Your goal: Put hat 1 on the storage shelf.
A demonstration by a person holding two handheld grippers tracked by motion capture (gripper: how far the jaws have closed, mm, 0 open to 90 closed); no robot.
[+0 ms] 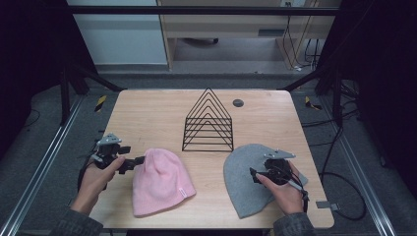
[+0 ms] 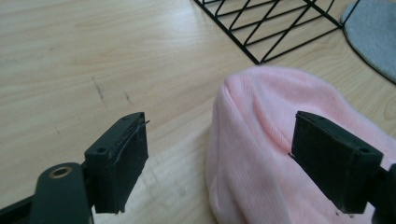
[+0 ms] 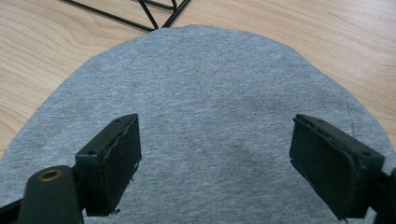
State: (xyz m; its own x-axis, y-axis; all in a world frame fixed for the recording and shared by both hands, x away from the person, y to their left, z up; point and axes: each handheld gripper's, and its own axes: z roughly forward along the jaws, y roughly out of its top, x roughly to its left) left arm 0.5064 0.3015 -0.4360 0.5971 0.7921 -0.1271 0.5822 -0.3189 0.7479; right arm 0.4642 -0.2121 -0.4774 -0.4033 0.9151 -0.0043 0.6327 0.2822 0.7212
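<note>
Pink beanie (image 1: 160, 182), crown toward wire rack (image 1: 208, 123)

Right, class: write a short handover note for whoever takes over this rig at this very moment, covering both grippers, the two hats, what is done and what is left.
Left gripper: jaws open, at the left edge of the pink beanie; nothing held.
Right gripper: jaws open, over the grey beanie; nothing held.
Things: both beanies lie flat on the wooden table, pink at front left, grey at front right. The black wire rack stands behind and between them, with nothing in it.
Done: each gripper is lined up at its own beanie.
Left: neither beanie is gripped or lifted yet; probably both go to the rack, though that is a guess.
</note>
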